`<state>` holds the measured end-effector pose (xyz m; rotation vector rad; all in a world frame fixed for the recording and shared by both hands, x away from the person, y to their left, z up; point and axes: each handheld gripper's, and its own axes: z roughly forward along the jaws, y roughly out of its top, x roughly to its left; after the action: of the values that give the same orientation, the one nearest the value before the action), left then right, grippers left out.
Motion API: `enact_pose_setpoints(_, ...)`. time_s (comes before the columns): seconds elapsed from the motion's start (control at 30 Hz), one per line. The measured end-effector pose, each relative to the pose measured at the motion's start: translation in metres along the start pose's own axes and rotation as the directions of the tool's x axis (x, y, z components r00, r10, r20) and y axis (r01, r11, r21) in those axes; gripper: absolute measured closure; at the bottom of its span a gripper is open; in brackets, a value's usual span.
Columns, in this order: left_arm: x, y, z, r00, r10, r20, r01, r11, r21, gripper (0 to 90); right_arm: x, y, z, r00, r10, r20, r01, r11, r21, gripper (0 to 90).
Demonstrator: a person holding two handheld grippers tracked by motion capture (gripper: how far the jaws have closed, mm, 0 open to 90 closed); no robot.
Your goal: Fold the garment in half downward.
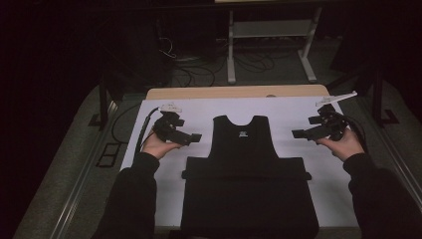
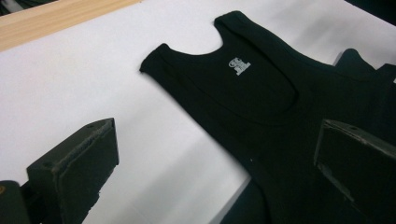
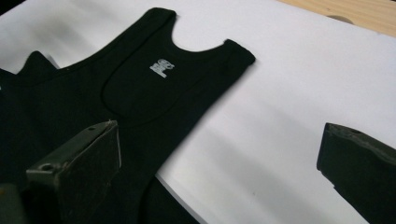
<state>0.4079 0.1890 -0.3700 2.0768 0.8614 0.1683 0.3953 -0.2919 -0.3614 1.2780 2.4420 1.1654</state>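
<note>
**Black top flat between two open grippers**

A black sleeveless top [image 1: 244,149] lies spread on the white sheet [image 1: 199,112] that covers the table, its neck toward the far edge and its lower part folded across into a wide band nearer the person. A small pale label [image 2: 239,66] sits just under the neckline.

The left gripper [image 1: 191,138] hangs off the top's left side, near the shoulder strap but apart from it — in the left gripper view its jaws stand wide, one over bare sheet, the other over black cloth, with nothing between them. The right gripper [image 1: 298,133] mirrors it off the right side, also near and not touching; in the right gripper view its jaws are spread as well, one above the cloth and one above the sheet, holding nothing.

Both point inward at the top, which lies midway between them. A strip of wood [image 1: 234,92] shows beyond the sheet's far edge.
</note>
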Motion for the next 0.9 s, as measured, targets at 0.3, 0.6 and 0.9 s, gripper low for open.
enact_pose_setpoints(0.3, 0.007, 0.004, 0.007, 0.9999, -0.015, -0.001, 0.015, 0.9998, -0.012, 0.0, -0.001, 0.011, 0.014, 0.9998, -0.007, -0.021, 0.007, 1.000, -0.002, 0.0)
enact_pose_setpoints(0.6, 0.014, 0.003, 0.015, 0.9994, -0.035, -0.004, 0.035, 0.9991, -0.026, 0.0, -0.004, 0.016, 0.024, 0.9998, -0.005, -0.021, 0.006, 1.000, 0.002, 0.0)
enact_pose_setpoints(0.9, 0.017, 0.010, 0.022, 0.9995, -0.031, -0.008, 0.030, 0.9994, -0.015, 0.0, -0.011, 0.019, 0.032, 0.9998, -0.002, -0.018, 0.003, 1.000, 0.012, 0.0)
